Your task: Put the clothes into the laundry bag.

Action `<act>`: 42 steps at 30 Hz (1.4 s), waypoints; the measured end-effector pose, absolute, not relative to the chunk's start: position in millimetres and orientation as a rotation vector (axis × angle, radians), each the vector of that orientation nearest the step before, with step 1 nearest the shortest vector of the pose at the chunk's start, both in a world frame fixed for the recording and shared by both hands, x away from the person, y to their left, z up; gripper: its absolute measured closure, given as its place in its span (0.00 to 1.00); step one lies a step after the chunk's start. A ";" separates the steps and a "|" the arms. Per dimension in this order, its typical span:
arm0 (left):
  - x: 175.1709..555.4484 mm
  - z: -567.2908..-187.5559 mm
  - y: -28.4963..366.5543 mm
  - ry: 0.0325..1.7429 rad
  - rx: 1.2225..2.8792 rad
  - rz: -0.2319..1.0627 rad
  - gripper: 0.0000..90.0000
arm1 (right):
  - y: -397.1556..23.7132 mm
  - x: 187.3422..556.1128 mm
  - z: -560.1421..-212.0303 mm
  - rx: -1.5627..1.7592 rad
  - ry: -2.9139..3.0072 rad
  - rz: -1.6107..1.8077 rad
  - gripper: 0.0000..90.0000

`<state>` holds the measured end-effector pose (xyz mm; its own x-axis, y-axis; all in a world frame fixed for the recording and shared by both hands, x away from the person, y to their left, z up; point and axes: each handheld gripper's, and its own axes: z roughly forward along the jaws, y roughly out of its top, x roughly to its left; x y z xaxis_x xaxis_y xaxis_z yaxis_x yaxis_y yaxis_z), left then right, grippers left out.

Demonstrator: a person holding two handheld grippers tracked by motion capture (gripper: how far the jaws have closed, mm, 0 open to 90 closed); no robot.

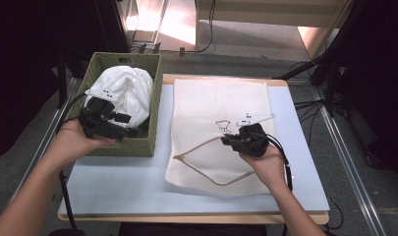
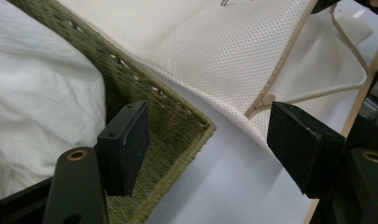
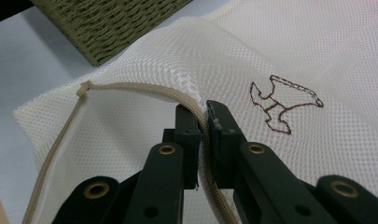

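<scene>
Right gripper (image 3: 203, 112) fingers pinch the cream mesh laundry bag's (image 1: 221, 98) zipper edge open; left gripper (image 2: 210, 149) fingers gape empty — the crumpled white cloth (image 1: 125, 91) awaits in the green woven basket (image 1: 155, 105).

On the counter (image 1: 118, 182) in front of me, a basket (image 1: 155, 105) sits at the left and a mesh bag (image 1: 216, 98) lies flat to its right, just beside it. A bundle of cloth (image 1: 130, 88) is in the basket. My left gripper (image 1: 115, 123) hangs over the basket's near right corner, above the cloth. My right gripper (image 1: 231, 140) is over the bag's near half, on its zipper edge (image 3: 144, 88).
</scene>
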<state>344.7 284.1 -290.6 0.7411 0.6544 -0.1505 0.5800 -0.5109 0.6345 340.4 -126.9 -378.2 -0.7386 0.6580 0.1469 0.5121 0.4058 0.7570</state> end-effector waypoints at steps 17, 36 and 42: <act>371.1 -276.9 315.7 1.010 2.204 0.196 0.34 | -125.8 340.2 -378.3 1.046 2.488 1.240 0.95; 404.1 -269.6 338.1 1.077 2.199 0.250 0.33 | -125.4 340.8 -379.0 1.053 2.496 1.240 0.95; 418.0 -269.3 347.6 1.102 2.170 0.277 0.33 | -125.1 341.4 -379.8 1.053 2.498 1.237 0.95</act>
<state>418.0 347.6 -269.3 0.6190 0.7777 -0.1098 0.6336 -0.4118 0.6549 341.4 -125.1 -379.8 -0.7388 0.6556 0.1563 0.5216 0.4093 0.7486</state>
